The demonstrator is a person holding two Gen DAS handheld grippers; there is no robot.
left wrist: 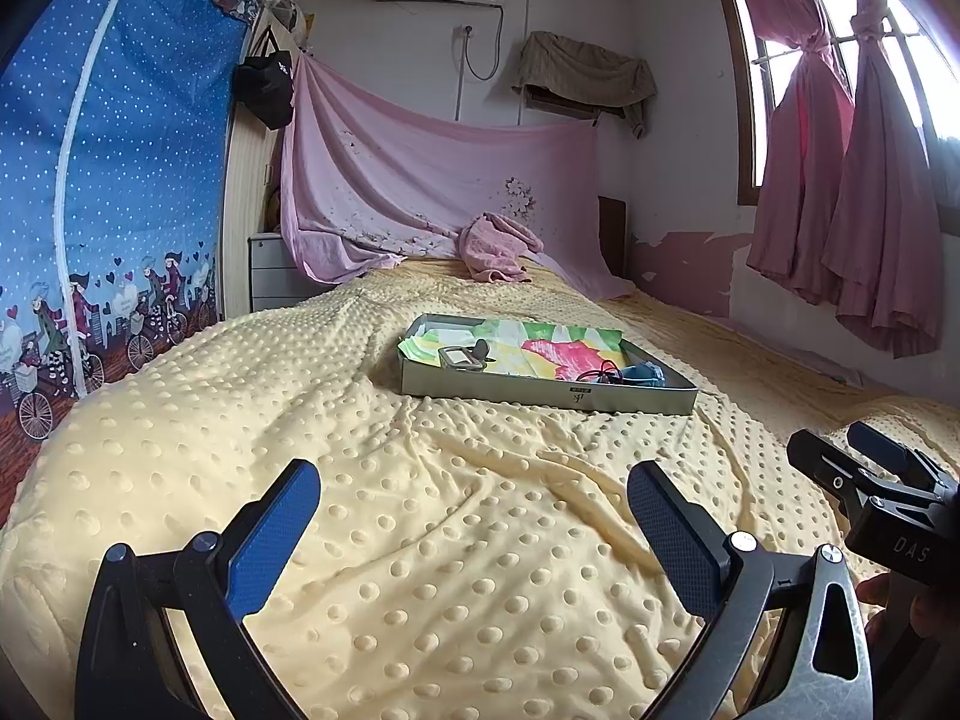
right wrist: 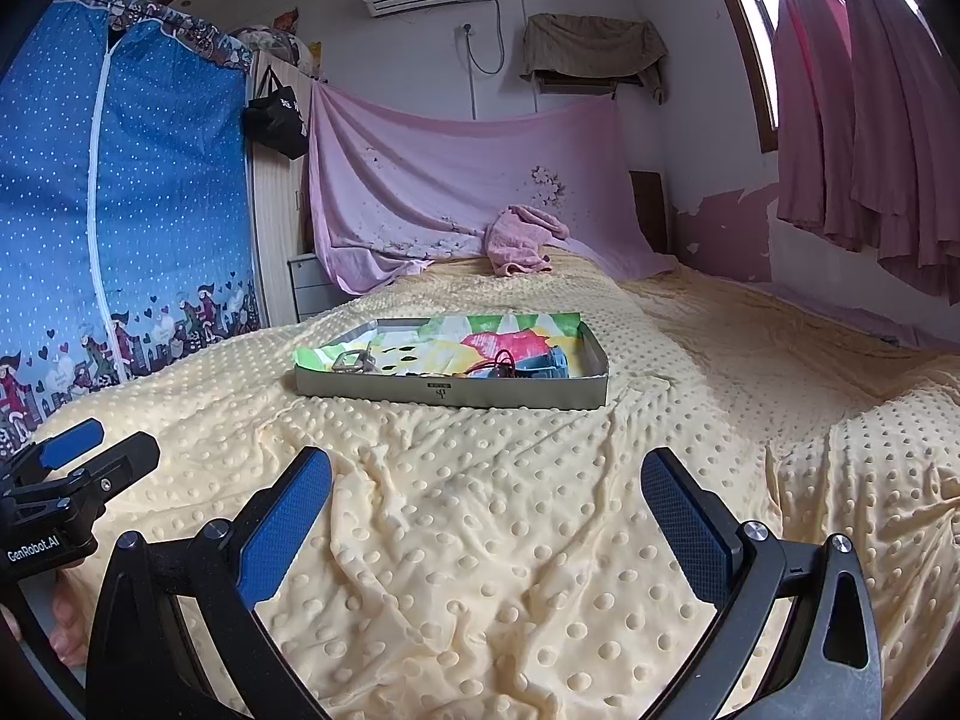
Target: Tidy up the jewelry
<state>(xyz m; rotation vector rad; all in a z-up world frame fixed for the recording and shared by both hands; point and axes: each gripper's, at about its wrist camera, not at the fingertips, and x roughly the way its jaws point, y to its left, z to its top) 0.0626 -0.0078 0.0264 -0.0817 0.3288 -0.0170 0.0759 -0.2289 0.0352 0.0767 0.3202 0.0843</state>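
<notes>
A shallow grey tray [left wrist: 540, 389] [right wrist: 384, 387] lies on the yellow dotted blanket, lined with bright floral paper. Inside it lie a watch with a rectangular face [left wrist: 459, 357] [right wrist: 351, 363], a dark cord bracelet [left wrist: 606, 373] [right wrist: 501, 363] and a blue piece [left wrist: 643, 373] [right wrist: 549, 363]. My left gripper [left wrist: 474, 516] hovers open over the blanket well short of the tray, nothing between its blue pads. My right gripper [right wrist: 486, 510] is likewise open and empty, also short of the tray. Each gripper shows at the edge of the other's view.
The yellow blanket [left wrist: 420, 510] [right wrist: 720, 450] covers the whole bed, rumpled in folds. A pink towel [left wrist: 498, 246] lies at the head. A blue zip wardrobe [left wrist: 120, 180] stands left, pink curtains [left wrist: 840, 210] hang right, and a grey drawer unit [left wrist: 270, 270] stands beside the bed.
</notes>
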